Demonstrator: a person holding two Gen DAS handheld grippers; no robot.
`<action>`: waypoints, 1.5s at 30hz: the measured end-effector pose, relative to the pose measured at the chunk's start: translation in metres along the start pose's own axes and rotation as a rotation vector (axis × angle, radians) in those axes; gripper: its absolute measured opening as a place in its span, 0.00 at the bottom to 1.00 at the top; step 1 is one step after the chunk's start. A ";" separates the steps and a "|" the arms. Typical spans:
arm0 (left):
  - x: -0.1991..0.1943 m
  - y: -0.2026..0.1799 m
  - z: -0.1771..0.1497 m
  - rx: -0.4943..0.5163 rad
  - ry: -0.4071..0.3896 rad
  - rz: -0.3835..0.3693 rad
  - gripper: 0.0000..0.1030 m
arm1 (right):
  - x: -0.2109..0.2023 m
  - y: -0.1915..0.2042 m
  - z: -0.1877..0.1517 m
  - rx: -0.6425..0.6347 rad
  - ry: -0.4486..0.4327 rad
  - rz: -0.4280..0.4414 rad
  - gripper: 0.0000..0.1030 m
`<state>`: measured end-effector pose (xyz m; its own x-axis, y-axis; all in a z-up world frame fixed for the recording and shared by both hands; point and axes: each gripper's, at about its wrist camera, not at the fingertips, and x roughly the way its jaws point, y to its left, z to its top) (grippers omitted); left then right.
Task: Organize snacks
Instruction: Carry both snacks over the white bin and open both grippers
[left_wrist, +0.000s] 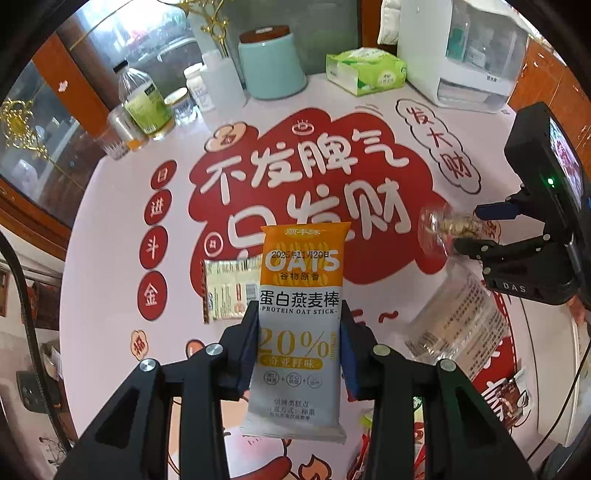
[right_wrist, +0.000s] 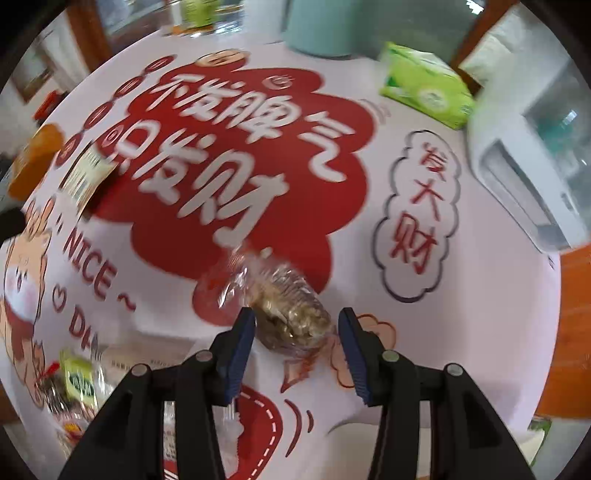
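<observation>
Above the bench (left_wrist: 122, 221), left gripper (left_wrist: 299, 343) clamps an oat bar (left_wrist: 301, 295); right gripper (right_wrist: 297, 332) stands parted around a clear-wrapped snack (right_wrist: 291, 314).

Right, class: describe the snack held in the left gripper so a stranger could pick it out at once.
Start at the big red cloud shape printed on the round table. In front of it, the left gripper pinches an upright oat bar packet. Unlike the clear-wrapped snacks nearby, it is opaque, orange on top and white below, and reads OATS.
</observation>
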<state>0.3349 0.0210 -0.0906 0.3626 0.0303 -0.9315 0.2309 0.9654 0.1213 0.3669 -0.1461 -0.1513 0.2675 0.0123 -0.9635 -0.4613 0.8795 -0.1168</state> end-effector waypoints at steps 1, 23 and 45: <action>0.003 0.000 -0.001 0.000 0.007 -0.004 0.36 | 0.003 0.003 -0.001 -0.016 0.010 0.010 0.47; -0.012 -0.023 -0.010 0.036 -0.017 -0.004 0.36 | -0.012 0.014 0.010 0.125 0.033 0.025 0.43; -0.179 -0.160 -0.063 0.273 -0.268 -0.205 0.36 | -0.241 -0.013 -0.211 0.432 -0.402 0.006 0.43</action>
<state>0.1757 -0.1228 0.0347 0.4977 -0.2584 -0.8280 0.5402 0.8392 0.0628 0.1294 -0.2609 0.0315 0.6042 0.1232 -0.7873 -0.0999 0.9919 0.0785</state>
